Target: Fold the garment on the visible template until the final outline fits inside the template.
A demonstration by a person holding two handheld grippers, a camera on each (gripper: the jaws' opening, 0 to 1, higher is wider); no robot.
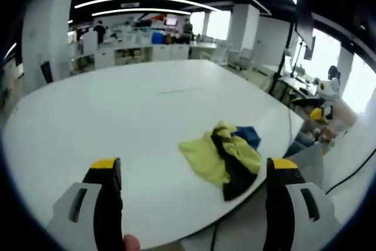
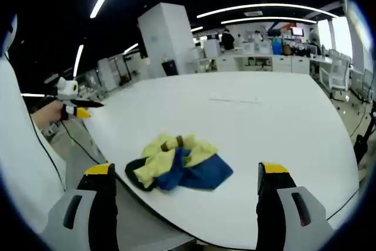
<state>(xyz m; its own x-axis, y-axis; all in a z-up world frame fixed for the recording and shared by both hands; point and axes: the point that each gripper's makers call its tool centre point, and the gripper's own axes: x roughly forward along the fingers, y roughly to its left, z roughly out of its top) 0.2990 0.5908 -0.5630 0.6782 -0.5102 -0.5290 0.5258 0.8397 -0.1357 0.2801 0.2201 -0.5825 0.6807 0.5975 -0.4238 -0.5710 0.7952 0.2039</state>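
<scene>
Left gripper view: crumpled garment lies ahead of released hand-held gripper.

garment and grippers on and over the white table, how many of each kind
garment, crumpled yellow, blue and black: 1
left gripper, jaws apart: 1
right gripper, jaws apart: 1
white table: 1
total: 4

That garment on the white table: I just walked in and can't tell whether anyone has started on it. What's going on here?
Nothing is being handled yet. A person holds two grippers, and both hang open above the table edge: the left gripper and the right gripper. The garment, yellow, blue and black, lies crumpled in a heap near the edge of the white table, untouched by either gripper. Folding has not begun. I can't make out a template outline on the table.
</scene>
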